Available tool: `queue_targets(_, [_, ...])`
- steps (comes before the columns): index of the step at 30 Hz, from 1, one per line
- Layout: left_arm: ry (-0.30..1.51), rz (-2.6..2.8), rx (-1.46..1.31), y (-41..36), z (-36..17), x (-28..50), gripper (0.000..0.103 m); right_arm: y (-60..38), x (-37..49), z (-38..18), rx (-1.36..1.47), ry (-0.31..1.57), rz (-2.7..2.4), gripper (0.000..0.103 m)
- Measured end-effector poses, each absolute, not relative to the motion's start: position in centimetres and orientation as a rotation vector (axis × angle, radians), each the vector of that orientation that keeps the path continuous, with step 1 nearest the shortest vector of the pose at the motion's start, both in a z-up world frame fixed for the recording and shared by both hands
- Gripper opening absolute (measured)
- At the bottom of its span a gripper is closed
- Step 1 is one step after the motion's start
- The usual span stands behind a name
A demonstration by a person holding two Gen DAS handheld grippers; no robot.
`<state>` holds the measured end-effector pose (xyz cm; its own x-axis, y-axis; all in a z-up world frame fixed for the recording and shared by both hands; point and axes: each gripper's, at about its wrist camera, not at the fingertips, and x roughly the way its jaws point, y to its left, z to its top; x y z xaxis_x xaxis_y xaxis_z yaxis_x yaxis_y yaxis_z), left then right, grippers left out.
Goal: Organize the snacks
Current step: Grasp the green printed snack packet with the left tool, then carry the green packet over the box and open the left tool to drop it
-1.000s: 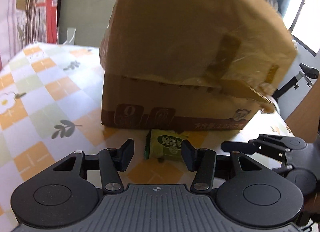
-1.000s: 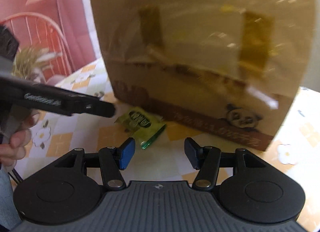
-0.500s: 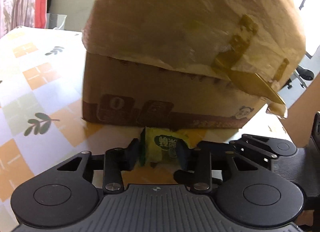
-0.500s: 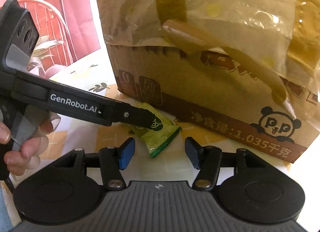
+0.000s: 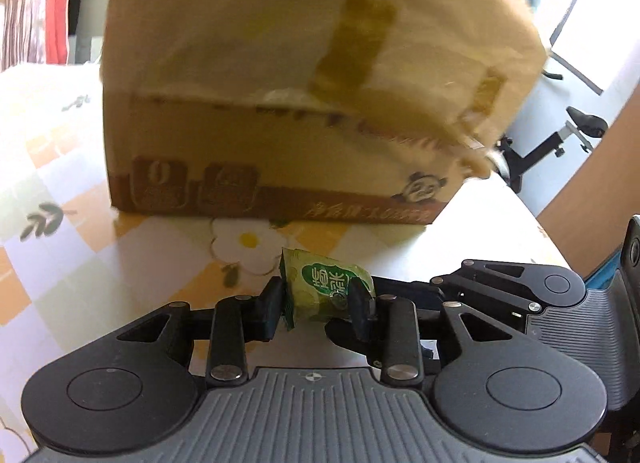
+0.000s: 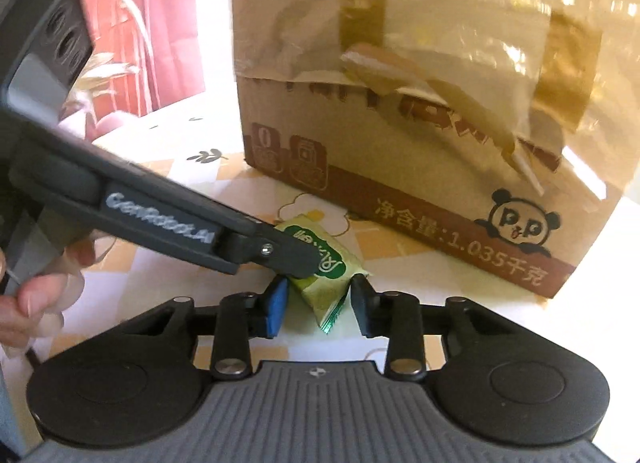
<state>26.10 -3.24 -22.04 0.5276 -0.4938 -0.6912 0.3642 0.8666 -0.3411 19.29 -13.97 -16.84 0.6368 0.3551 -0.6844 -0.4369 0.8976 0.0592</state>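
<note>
Left gripper: clamped on the packet across its width; the jaws have just been closing with the packet between them
Right gripper: clenched on the near corner of the same packet; its jaws have just been closing too, a pad set against each edge
Packet: found on the near side of the box, between both pairs of pads, over the flowered table
Why two grips: the wrapper is thin and slippery, so it is judged to be steadied from the left while it is taken from the near side, perhaps for a handover
Why the approach is slanted: both tools are pointed down and away, so that the pads are kept low at a flat item
Box: stood just beyond the packet, a taped flap hung over its front; it is judged to be where snacks are to be put
Hand: seen at the left edge in the right view, wrapped on the left tool's handle
Hidden: the box opening and anything inside it are cut off at the top
Hard to make out: whether the packet is lifted or rests on the table cannot be told; the box is blurred in the left view, and the packet's print is partly covered by a finger
</note>
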Motion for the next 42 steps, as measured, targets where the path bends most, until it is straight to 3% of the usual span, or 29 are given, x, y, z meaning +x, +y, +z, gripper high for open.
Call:
queue_targets(12, [0.642, -0.557, -0.19, -4.4, -11.0, 24.6, 0.037, -16.4, 18.8, -6.2, -0.103, 0.578, 0.448, 0.036])
queue_targets(21, [0.516, -0.574, -0.156, -6.7, -4.9, 27.9, 0.037, -17.9, 22.2, 0.4, -0.14, 0.467, 0.426, 0.036])
queue_targets(28, [0.519, -0.527, -0.123, -7.7, -3.2, 33.5, 0.037, -17.7, 29.3, 0.5, -0.142, 0.464, 0.418, 0.036])
queue_targets(37, [0.589, -0.469, -0.125, -7.5, -5.0, 35.8, 0.038, -17.5, 33.2, -1.6, -0.132, 0.558, 0.422, 0.036])
queue_targets(40, [0.595, -0.43, -0.108, -6.6, -4.9, 35.8, 0.042, -17.4, 33.5, -2.3, -0.123, 0.589, 0.417, 0.037])
queue_targets(42, [0.595, -0.399, -0.082, -6.8, -4.5, 35.7, 0.053, -17.4, 33.3, -2.2, -0.13, 0.581, 0.398, 0.043])
